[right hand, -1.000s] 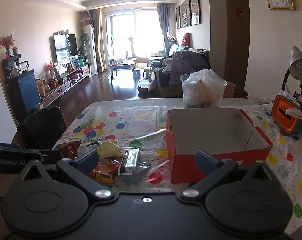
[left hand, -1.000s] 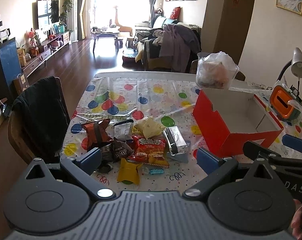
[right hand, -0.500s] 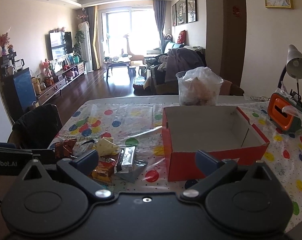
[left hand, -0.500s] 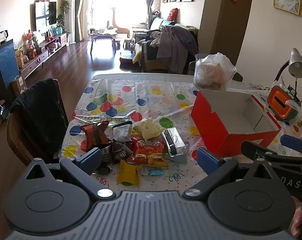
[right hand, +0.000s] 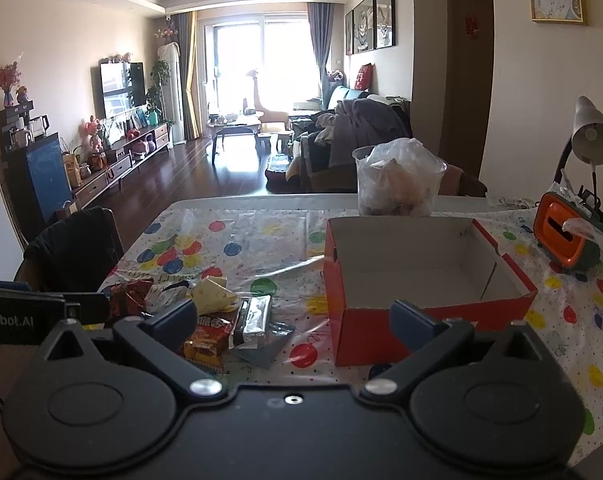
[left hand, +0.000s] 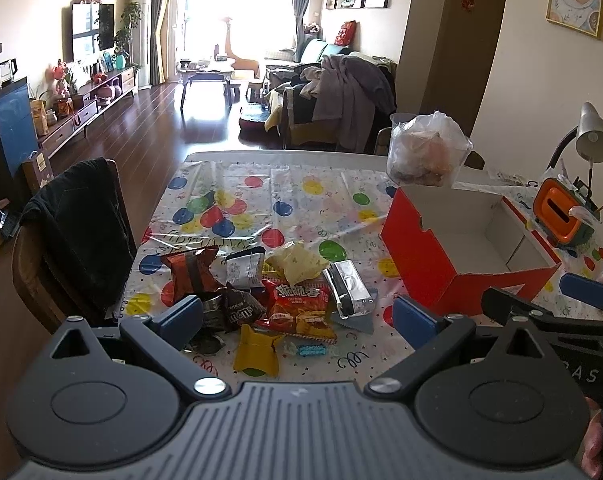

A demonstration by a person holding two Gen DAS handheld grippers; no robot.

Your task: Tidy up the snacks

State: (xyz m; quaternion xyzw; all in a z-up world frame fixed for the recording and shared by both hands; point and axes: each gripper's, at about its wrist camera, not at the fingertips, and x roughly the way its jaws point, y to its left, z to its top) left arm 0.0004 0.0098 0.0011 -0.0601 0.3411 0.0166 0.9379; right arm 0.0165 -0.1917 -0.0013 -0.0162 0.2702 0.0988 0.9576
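A pile of snack packets lies on the dotted tablecloth (left hand: 237,192): a red chip bag (left hand: 299,306), a silver packet (left hand: 347,286), a yellow packet (left hand: 257,350), a pale yellow bag (left hand: 297,262), a dark red bag (left hand: 189,270) and brown candy bags (left hand: 237,306). An empty red cardboard box (left hand: 453,248) stands to their right. My left gripper (left hand: 297,314) is open, just in front of the pile. My right gripper (right hand: 293,322) is open and empty, near the silver packet (right hand: 253,316) and the box (right hand: 417,276).
A clear tub with a plastic bag (left hand: 425,156) stands behind the box. An orange holder (left hand: 561,216) and a desk lamp (left hand: 593,136) are at the right. A chair with a dark jacket (left hand: 77,232) stands at the table's left side.
Both views have shifted a little: the scene sits slightly lower and farther, so both grippers have risen or tilted a bit. Nothing on the table has moved.
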